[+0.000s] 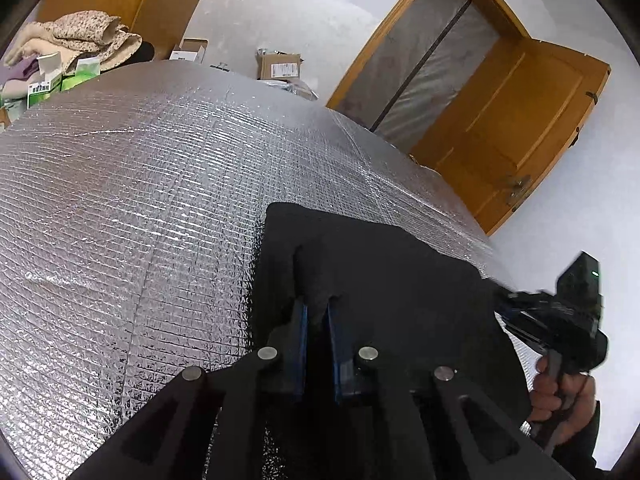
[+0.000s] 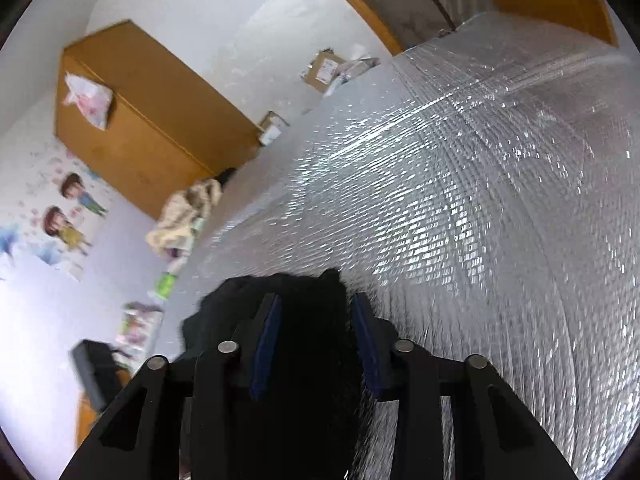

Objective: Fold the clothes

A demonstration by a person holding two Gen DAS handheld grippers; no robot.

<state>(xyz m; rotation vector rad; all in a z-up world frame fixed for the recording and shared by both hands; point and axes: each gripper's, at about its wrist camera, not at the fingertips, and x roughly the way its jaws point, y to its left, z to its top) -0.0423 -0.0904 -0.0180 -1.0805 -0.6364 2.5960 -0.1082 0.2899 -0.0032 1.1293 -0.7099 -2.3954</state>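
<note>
The fold looks barely begun: the black garment [image 1: 380,272] lies at five o'clock on the silver mat [image 1: 120,220], with the left gripper [image 1: 318,312] and right gripper [image 2: 316,308] each pinching its near edge.

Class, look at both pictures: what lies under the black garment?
Under the black garment lies the silver quilted foil sheet, spreading beyond it. The covered part, and anything on it there, is hidden.
</note>
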